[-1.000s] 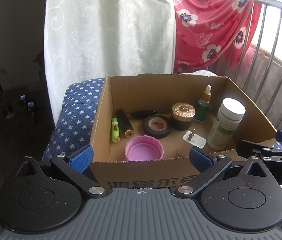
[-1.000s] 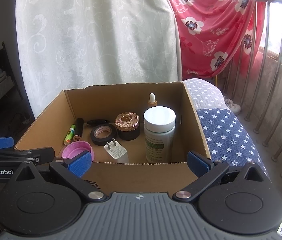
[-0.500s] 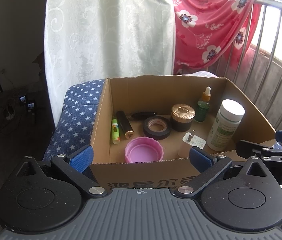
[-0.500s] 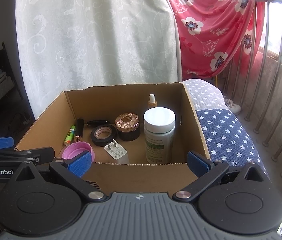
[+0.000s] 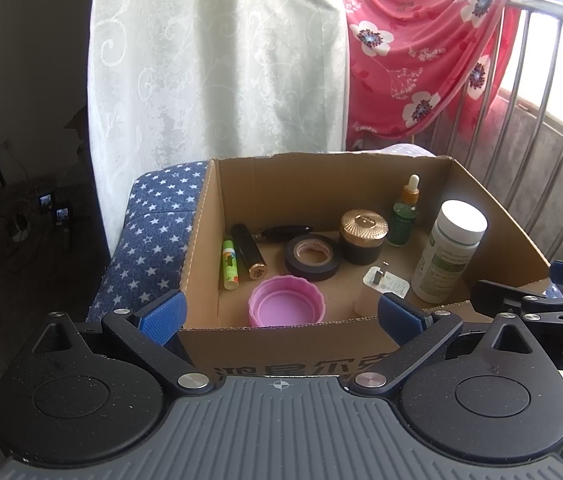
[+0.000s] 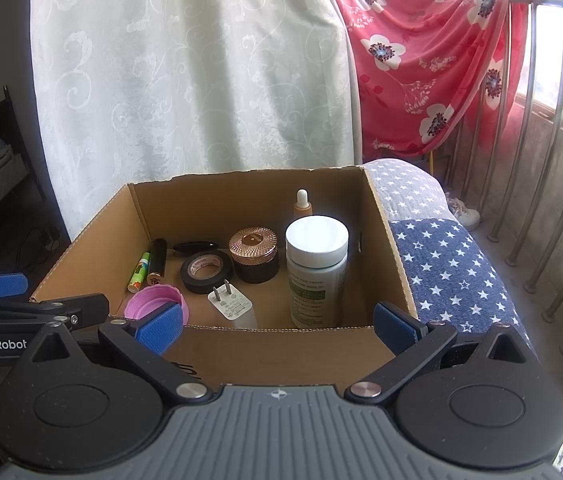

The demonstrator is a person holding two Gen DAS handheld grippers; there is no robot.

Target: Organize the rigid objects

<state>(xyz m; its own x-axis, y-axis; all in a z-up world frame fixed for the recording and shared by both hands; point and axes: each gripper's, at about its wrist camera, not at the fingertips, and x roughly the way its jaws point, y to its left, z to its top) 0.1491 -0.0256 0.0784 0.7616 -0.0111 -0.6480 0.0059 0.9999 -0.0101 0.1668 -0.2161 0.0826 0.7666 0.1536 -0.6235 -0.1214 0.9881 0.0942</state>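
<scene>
Fingers point(image 5: 160, 317) of both grippers spread wide, empty, before one cardboard box point(image 5: 301, 360) holding nine items.

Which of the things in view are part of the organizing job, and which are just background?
Job:
box
white bottle
dropper bottle
gold-lidded jar
tape roll
pink lid
plug
green tube
black tube
both grippers, open, empty: left, right

Background:
curtain
floral cloth
railing
star cushion

Left claw point(image 5: 279, 312) open before cardboard box point(image 5: 321, 184); pink lid point(image 5: 286, 307) inside.
</scene>
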